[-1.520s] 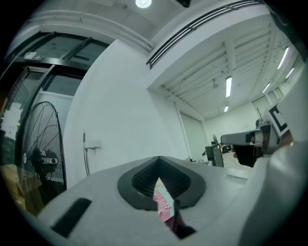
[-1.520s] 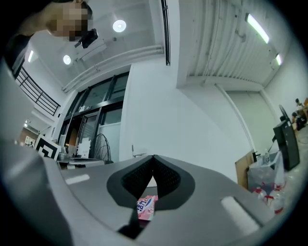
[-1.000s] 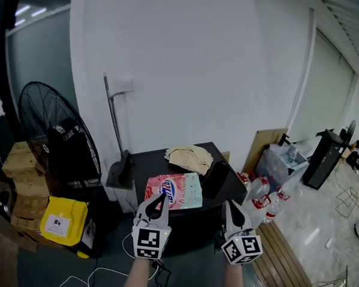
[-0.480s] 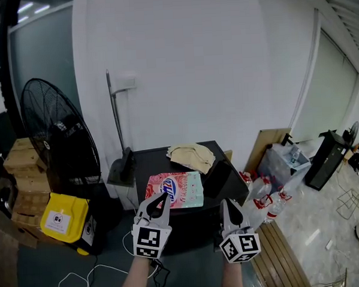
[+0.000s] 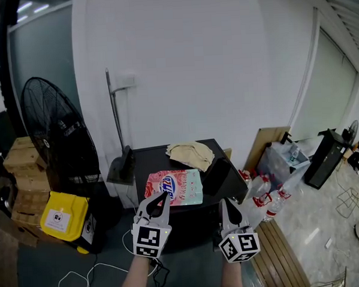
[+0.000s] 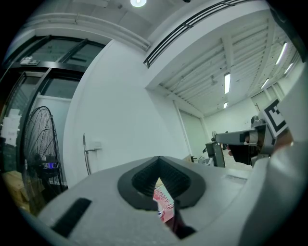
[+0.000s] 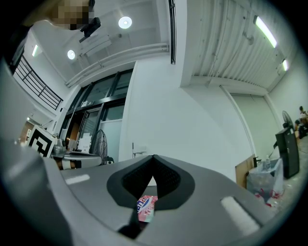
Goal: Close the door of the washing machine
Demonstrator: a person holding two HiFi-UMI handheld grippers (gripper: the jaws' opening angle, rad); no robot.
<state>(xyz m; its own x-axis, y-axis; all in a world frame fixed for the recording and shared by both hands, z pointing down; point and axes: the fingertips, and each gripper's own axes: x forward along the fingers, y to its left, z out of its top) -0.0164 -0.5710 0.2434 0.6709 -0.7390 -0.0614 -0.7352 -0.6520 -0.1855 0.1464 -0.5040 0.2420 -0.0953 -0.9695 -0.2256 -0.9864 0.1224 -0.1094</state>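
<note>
The black washing machine point(image 5: 162, 162) stands against the white wall in the head view. A dark panel point(image 5: 220, 172), which looks like its door, juts out at the machine's front right. On top lie a pink and teal detergent bag point(image 5: 174, 187) and a crumpled beige cloth point(image 5: 190, 154). My left gripper point(image 5: 165, 198) is shut and empty, held in front of the machine just below the bag. My right gripper point(image 5: 225, 202) is also shut and empty, below the dark panel. The left gripper point(image 6: 159, 159) and right gripper point(image 7: 154, 157) each show the bag through a slit under their closed jaws.
A tall black fan point(image 5: 54, 137) stands left, with cardboard boxes point(image 5: 24, 178) and a yellow container point(image 5: 62, 220) beside it. A long-handled dustpan point(image 5: 120, 164) leans by the machine. Water bottles point(image 5: 267, 195), a plastic bag point(image 5: 282, 161) and wooden slats point(image 5: 290, 254) lie right. A cable point(image 5: 96, 275) runs across the floor.
</note>
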